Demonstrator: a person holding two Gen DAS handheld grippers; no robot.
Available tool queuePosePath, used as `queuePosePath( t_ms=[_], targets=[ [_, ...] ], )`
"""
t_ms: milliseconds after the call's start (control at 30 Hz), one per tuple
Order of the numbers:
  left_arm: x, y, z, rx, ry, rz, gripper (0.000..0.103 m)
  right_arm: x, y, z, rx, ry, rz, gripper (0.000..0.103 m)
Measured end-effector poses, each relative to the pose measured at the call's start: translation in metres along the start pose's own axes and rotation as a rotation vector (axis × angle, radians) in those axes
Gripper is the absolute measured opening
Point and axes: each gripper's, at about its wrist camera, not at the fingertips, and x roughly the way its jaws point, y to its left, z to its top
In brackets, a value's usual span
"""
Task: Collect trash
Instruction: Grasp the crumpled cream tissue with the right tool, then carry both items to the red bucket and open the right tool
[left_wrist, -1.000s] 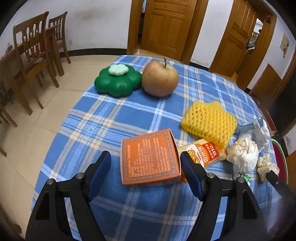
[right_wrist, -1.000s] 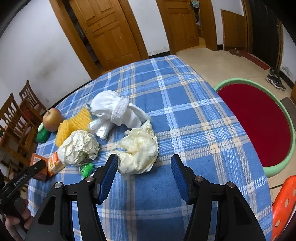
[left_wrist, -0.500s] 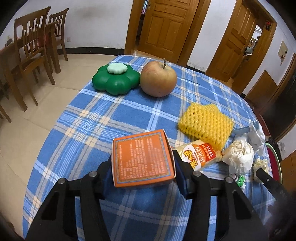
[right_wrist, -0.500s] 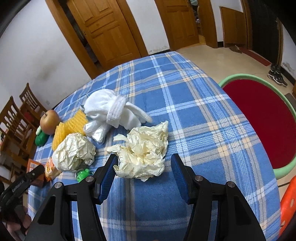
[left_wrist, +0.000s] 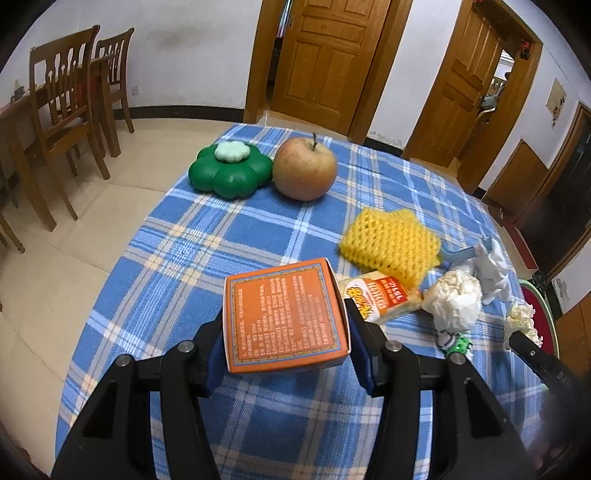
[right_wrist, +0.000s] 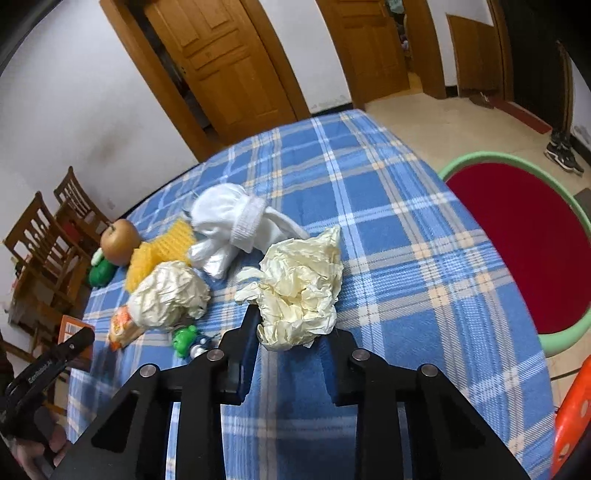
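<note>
Counted by their place relative to the apple (left_wrist: 305, 169): one apple, with one green flower-shaped container (left_wrist: 229, 171) just beside it on the chair side; one yellow foam net (left_wrist: 390, 243) nearer the cameras; one orange box (left_wrist: 284, 320); one snack packet (left_wrist: 380, 297); two crumpled paper wads, one white (right_wrist: 168, 296) and one cream (right_wrist: 301, 288); one white sock bundle (right_wrist: 236, 221); one small green toy (right_wrist: 183, 338); two wooden chairs (left_wrist: 74, 122) beyond the table
</note>
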Motion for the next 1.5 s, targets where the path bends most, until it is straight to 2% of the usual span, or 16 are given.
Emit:
queuePosePath(
  t_ms=[333, 833, 1200, 1500],
  targets=[
    [-0.027, -0.023, -0.002, 0.054, -0.044, -0.039, 0.056, -0.033, 0.001, -0.009, -0.008, -0.045, 0.018, 0.030],
    [-0.051, -0.069, -0.007, 0.130, -0.064, -0.132, 0.056, -0.065, -0.023, -0.017, 0.029, -0.096, 0.014, 0.030],
    [-0.048, -0.128, -0.011, 0.237, -0.046, -0.217, 0.056, -0.082, -0.061, -0.012, 0.098, -0.142, -0.031, 0.030],
    [-0.036, -0.180, -0.015, 0.327, -0.015, -0.280, 0.056, -0.085, -0.108, -0.004, 0.189, -0.162, -0.094, 0.030]
  ],
)
